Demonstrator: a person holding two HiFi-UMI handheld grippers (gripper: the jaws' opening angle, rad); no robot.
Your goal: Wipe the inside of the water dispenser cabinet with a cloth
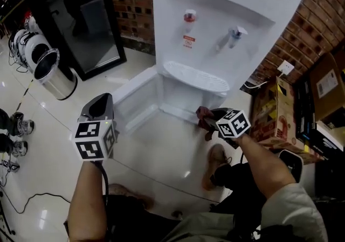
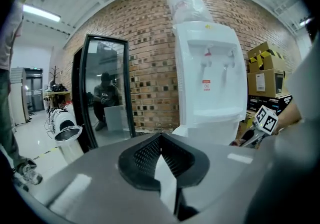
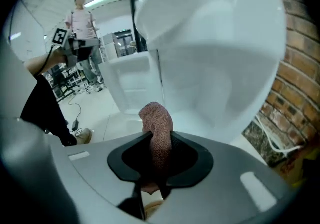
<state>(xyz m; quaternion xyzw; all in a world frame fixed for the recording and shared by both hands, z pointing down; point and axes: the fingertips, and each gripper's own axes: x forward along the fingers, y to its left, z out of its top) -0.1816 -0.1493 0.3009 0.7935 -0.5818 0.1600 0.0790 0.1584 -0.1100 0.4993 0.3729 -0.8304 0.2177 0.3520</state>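
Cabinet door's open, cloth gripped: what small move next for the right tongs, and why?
Probably ease the right tongs forward into the cabinet: they pinch the cloth just outside the opening, the door is swung aside, and the cloth seems clear of the inner walls.

The floor (image 1: 161,149) was pale, glossy tile that threw back the ceiling lights. At 12 o'clock in the head view the white water dispenser (image 1: 215,25) stood on it against the brick wall. At 11 o'clock stood a tall black cabinet (image 1: 81,14) with a glass front, and just beside it at 10 o'clock a steel bin (image 1: 58,80). A printed cardboard box (image 1: 269,119) sat at 3 o'clock, near the dispenser's base. A thin black cable (image 1: 33,201) trailed at 8 o'clock. A bystander's shoes (image 1: 21,126) rested at 9 o'clock, and the wearer's own brown shoe (image 1: 214,163) at 5 o'clock.
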